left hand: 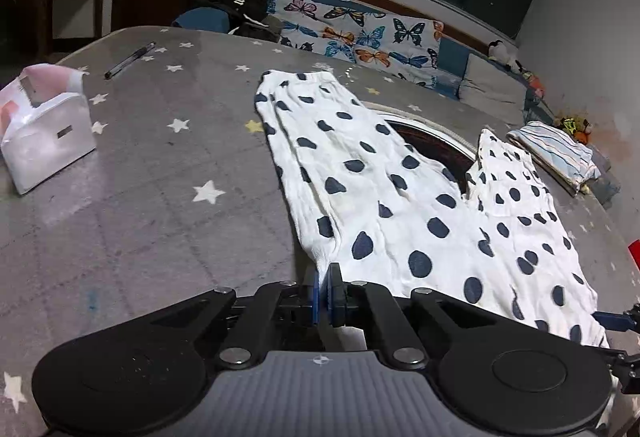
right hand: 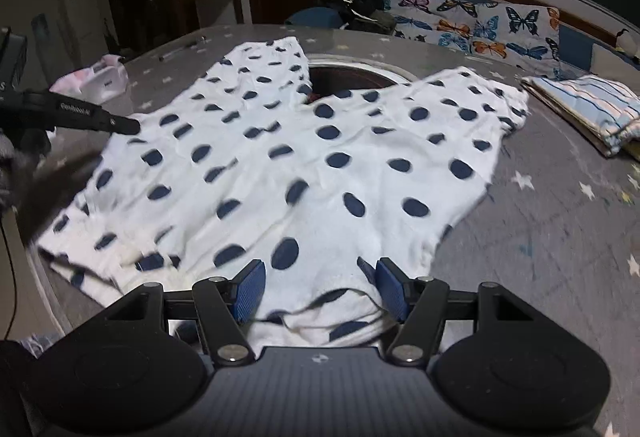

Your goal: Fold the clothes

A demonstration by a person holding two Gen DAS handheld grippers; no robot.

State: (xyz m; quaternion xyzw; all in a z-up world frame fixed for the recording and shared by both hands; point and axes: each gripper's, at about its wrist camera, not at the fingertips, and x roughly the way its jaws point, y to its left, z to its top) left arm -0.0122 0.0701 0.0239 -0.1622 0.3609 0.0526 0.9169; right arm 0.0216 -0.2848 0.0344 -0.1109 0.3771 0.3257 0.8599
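Note:
White pants with dark blue dots (left hand: 400, 205) lie spread flat on the grey star-print table (left hand: 160, 177), legs pointing away. My left gripper (left hand: 325, 291) is shut on the pants' near left edge, where cloth runs in between its blue pads. In the right wrist view the same pants (right hand: 300, 141) fill the middle, and the left gripper (right hand: 124, 125) shows as a black tip at their left edge. My right gripper (right hand: 320, 287) stands open over the near hem. Bunched cloth lies between its blue pads (right hand: 250, 287), which are apart from it.
A white tissue box (left hand: 48, 141) and a pen (left hand: 130, 60) lie on the table's left. A folded striped cloth (right hand: 592, 109) rests at the right. A dark round inset (left hand: 432, 145) shows between the pant legs. A butterfly-print sofa (left hand: 360, 33) runs behind the table.

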